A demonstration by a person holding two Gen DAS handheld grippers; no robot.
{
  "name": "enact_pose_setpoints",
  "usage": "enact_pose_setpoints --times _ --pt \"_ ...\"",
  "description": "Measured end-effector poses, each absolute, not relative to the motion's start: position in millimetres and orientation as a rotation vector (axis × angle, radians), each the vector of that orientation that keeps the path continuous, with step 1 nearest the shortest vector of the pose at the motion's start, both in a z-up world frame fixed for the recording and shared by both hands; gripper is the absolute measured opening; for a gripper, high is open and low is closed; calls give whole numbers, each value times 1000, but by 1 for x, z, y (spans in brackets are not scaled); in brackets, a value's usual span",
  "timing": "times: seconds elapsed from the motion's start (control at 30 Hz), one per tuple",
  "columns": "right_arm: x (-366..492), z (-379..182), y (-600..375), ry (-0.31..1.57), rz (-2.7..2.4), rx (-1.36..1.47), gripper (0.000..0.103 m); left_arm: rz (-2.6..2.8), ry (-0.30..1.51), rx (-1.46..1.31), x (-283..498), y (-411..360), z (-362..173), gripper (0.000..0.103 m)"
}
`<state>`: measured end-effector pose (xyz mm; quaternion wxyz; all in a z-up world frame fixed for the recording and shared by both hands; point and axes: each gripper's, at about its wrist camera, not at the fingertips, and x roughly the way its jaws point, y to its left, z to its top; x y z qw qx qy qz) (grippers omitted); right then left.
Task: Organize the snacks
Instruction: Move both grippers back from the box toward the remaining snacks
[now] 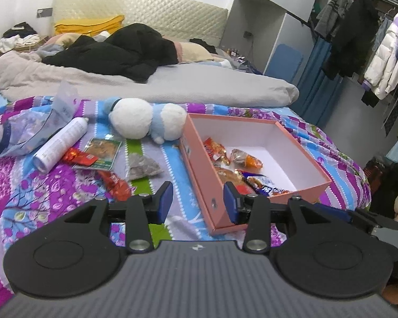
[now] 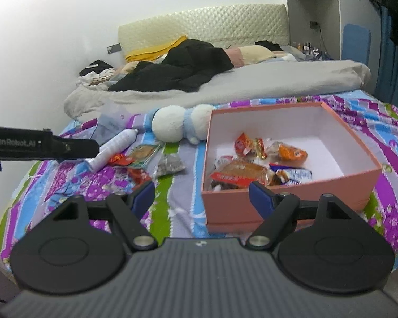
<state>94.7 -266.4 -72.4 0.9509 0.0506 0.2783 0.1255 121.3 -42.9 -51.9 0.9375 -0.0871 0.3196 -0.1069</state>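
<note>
Between picks: left gripper (image 1: pixel 197 201) and right gripper (image 2: pixel 201 198) both apart and empty, next we grab the red packet (image 1: pixel 116 185) for the pink box (image 1: pixel 201 175).

Home bedroom: unmade bed (image 1: pixel 172 84), quilted headboard (image 1: pixel 146 8), hanging coats (image 1: pixel 358 31).

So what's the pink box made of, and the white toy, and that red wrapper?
The box looks like matte cardboard: stiff flat walls, sharp corners, white inside. The toy looks like fuzzy plush fabric: soft, rounded, with a woolly surface. The red wrapper looks like shiny plastic or foil film: it crinkles and glints. I can't tell which from here.
</note>
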Motion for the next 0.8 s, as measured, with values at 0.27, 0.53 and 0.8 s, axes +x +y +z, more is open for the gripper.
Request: enact_pose_setpoints --times 0.27,0.53,0.8 --pt "86 -79 -250 577 309 102 80 -187 661 -187 112 -28 -58 50" --pt "95 -82 -238 583 334 98 80 -138 664 -207 119 -9 -63 53" --pt "114 -85 -216 589 383 65 80 -68 672 -278 134 22 -79 53"
